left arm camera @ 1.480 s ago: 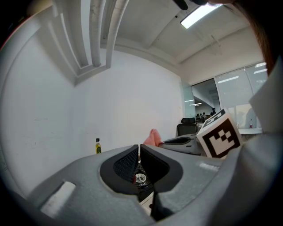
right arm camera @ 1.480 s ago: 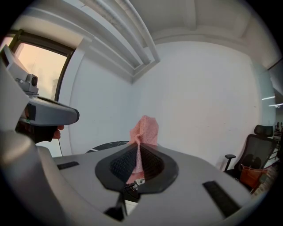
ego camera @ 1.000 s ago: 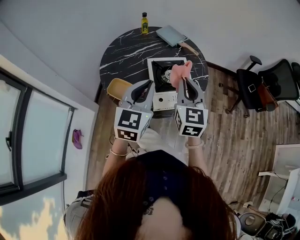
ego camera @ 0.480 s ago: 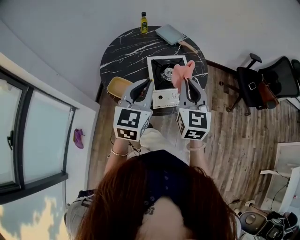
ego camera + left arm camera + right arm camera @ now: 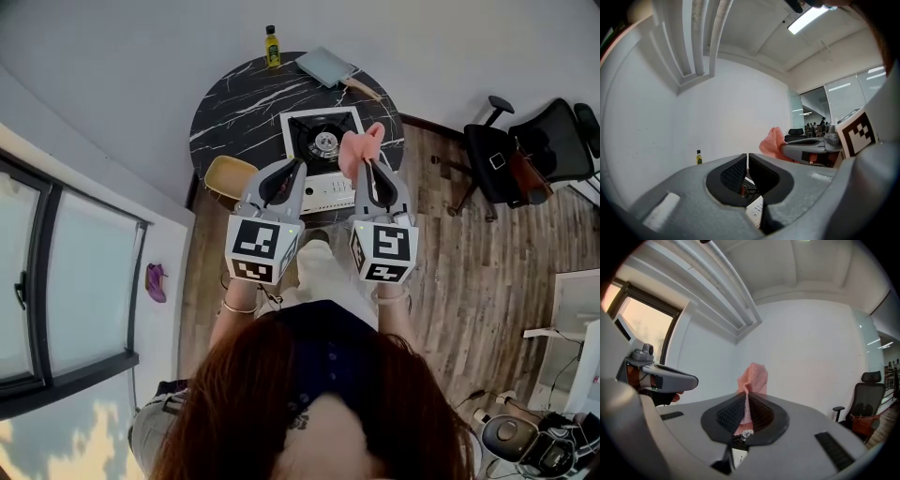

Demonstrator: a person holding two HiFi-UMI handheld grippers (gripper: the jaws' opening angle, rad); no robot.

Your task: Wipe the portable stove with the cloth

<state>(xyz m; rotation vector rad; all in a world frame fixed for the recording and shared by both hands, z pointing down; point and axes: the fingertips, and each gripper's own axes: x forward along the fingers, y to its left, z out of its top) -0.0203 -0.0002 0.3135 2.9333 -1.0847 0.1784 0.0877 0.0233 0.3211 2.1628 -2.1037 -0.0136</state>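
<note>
Head view: one stove (image 5: 323,141) on the round desk (image 5: 234,112), now slightly further up-left in frame than before. One pink cloth (image 5: 359,145) overlaps its right edge.
Left gripper view: left hand-held gripper (image 5: 747,161), jaws together, empty.
Right gripper view: right hand-held gripper (image 5: 746,404) clamped on the cloth.

Head view steeply down on stove (image 5: 311,155), gripper views low, level, facing wall (image 5: 670,117), all sharing cloth (image 5: 359,148)

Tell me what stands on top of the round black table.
The portable stove, a small yellow bottle and a flat grey object near the far edge. The pink cloth, clamped in the right gripper, covers the stove's right side.
</note>
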